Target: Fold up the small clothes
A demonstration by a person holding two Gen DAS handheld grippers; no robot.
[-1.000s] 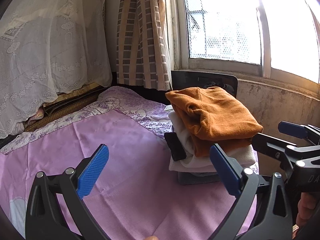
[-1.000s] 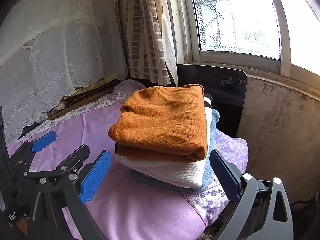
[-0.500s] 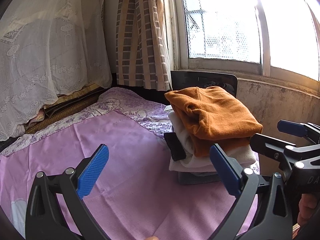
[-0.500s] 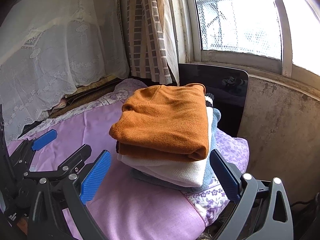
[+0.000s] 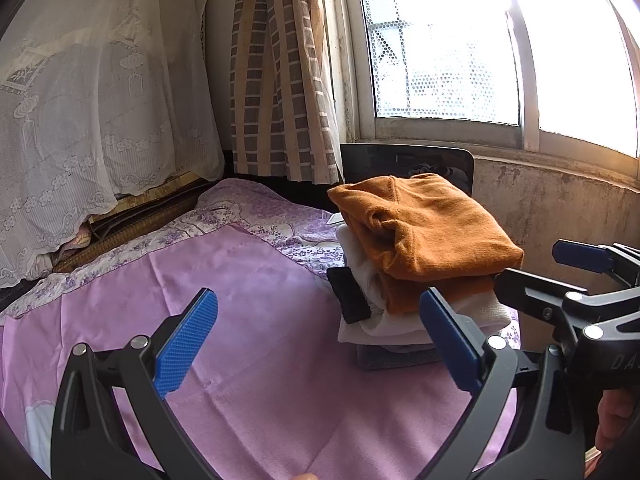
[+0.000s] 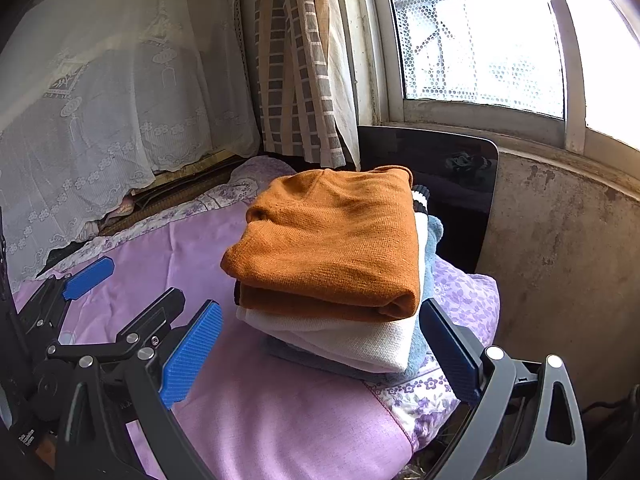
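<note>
A folded orange garment (image 6: 332, 240) tops a stack of folded clothes at the bed's corner, over a white piece (image 6: 344, 340) and a blue-grey one (image 6: 430, 276). The left wrist view shows the same orange garment (image 5: 428, 232) and a black item (image 5: 349, 294) sticking out of the pile's side. My right gripper (image 6: 320, 352) stands open just in front of the stack, nothing between its blue pads. My left gripper (image 5: 320, 340) is open too, over the pink sheet to the left of the pile. Each gripper appears at the edge of the other's view.
A pink sheet (image 5: 224, 320) with a floral border covers the bed. A dark glossy panel (image 6: 452, 176) leans against the stained wall under the window. A checked curtain (image 6: 296, 64) and a lace cloth (image 6: 112, 112) hang behind. The bed's edge drops off at right.
Both grippers have drifted very slightly; the stack and the open jaws look the same as before.
</note>
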